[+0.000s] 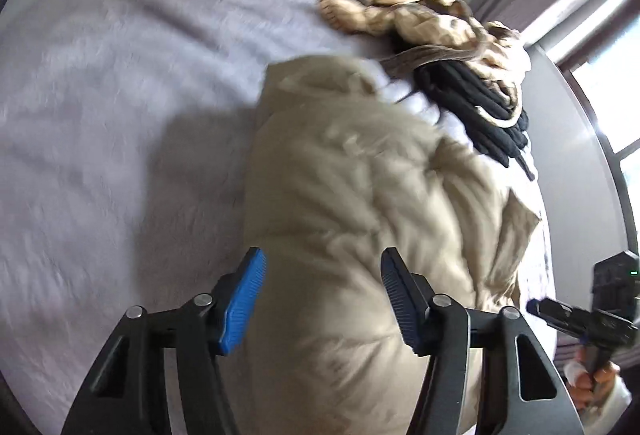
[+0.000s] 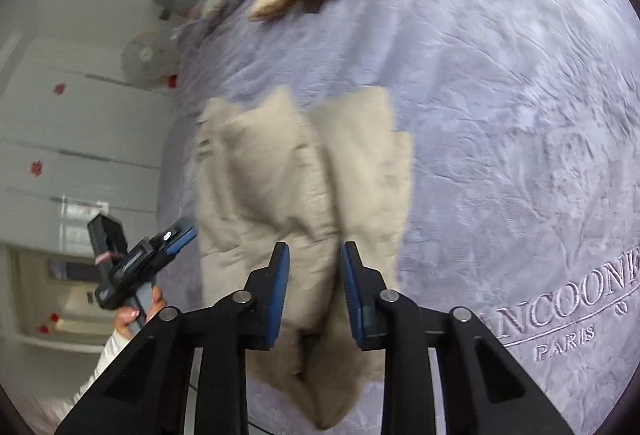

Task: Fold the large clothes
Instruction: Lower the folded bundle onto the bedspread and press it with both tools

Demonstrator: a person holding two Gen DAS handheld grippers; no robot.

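Beige padded coat lies part-folded on the bed. Left gripper and right gripper hover over it, fingers spread, empty. Next, I judge: pinch an edge, fold again.

Daylight floods in from a window at three o'clock in the left wrist view, blown out to glare, and a soft shadow falls at nine o'clock of the beige coat. Both views show motion blur. Fisheye curvature bends the edges into dark corners.
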